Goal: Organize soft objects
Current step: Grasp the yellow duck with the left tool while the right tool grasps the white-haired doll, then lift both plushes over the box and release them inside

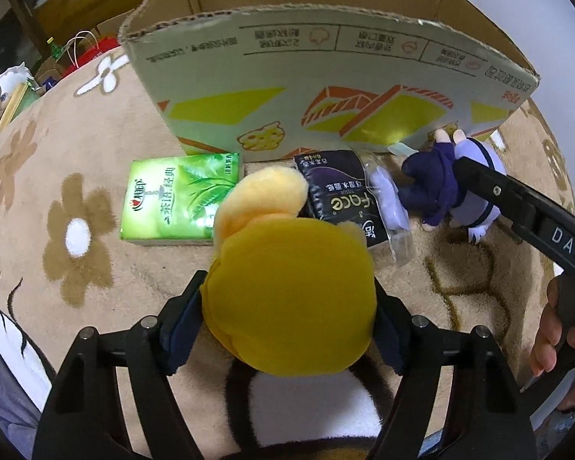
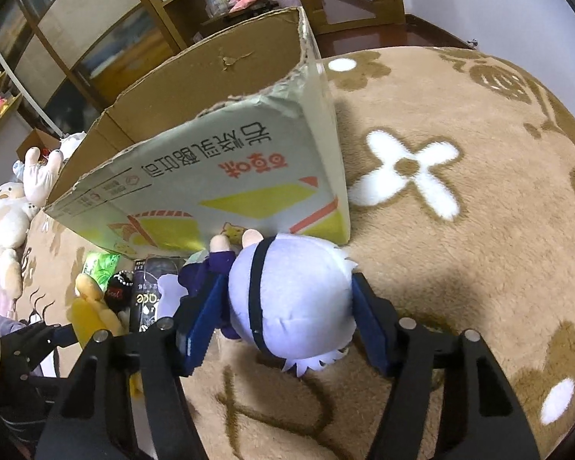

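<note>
A yellow plush toy (image 1: 291, 287) lies on the tan flower carpet (image 1: 76, 176), and my left gripper (image 1: 289, 287) is shut on its round body, both blue pads pressed into its sides. A doll with a pale lilac head and dark blue clothes (image 2: 299, 299) lies against the open cardboard box (image 2: 211, 176). My right gripper (image 2: 287, 280) is shut on the doll's head, a pad on each side. The left wrist view shows the same doll (image 1: 441, 176) under the right gripper's black finger (image 1: 479, 180). The yellow plush (image 2: 92, 306) shows again at the lower left of the right wrist view.
In front of the box (image 1: 326, 76) lie a green tissue pack (image 1: 176, 199), a black tissue pack (image 1: 337, 195) and a clear plastic packet (image 1: 391, 199). A small black keychain toy (image 2: 117, 291) sits beside them. Pale plush toys (image 2: 7, 214) lie far left. A hand (image 1: 552, 329) holds the right gripper.
</note>
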Available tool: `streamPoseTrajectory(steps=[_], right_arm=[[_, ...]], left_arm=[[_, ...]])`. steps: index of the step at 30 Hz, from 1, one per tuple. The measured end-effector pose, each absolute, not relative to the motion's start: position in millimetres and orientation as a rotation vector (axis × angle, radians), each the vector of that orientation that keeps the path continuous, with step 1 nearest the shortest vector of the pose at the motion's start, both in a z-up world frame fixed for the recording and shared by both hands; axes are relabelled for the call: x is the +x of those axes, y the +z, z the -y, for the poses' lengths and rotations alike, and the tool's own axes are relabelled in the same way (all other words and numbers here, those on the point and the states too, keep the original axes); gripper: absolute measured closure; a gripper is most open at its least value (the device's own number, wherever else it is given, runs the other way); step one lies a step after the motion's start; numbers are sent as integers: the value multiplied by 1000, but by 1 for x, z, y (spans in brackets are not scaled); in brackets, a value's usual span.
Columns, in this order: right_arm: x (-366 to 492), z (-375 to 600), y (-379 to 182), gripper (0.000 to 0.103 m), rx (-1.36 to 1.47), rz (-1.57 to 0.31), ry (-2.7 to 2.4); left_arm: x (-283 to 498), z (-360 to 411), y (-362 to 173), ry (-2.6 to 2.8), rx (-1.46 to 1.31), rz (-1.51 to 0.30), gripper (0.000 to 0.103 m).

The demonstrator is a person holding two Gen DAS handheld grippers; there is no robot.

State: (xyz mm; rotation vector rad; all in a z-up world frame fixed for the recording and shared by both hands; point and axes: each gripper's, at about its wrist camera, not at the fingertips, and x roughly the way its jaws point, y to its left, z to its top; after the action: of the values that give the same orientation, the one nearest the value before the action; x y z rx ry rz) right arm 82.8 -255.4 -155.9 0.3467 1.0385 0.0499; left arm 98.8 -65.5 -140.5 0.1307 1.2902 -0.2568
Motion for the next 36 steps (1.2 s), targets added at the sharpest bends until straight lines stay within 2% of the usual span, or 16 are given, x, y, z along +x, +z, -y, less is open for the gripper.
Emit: streamPoseTrajectory(steps=[6,14,22,36], right_arm=[[76,250,-148,41,292,-1013,29],[63,244,-132,42,234,-978,1],[37,240,-97,42,183,-870,15],[8,238,-20,42,163,-582,30]], left_arm=[[90,60,-128,-238,143,-1254,28],[79,47,-108,-180,152,-1176,29],[54,39,-69,-117,180,-1005,29],[22,43,9,-106,283,-570,28]])
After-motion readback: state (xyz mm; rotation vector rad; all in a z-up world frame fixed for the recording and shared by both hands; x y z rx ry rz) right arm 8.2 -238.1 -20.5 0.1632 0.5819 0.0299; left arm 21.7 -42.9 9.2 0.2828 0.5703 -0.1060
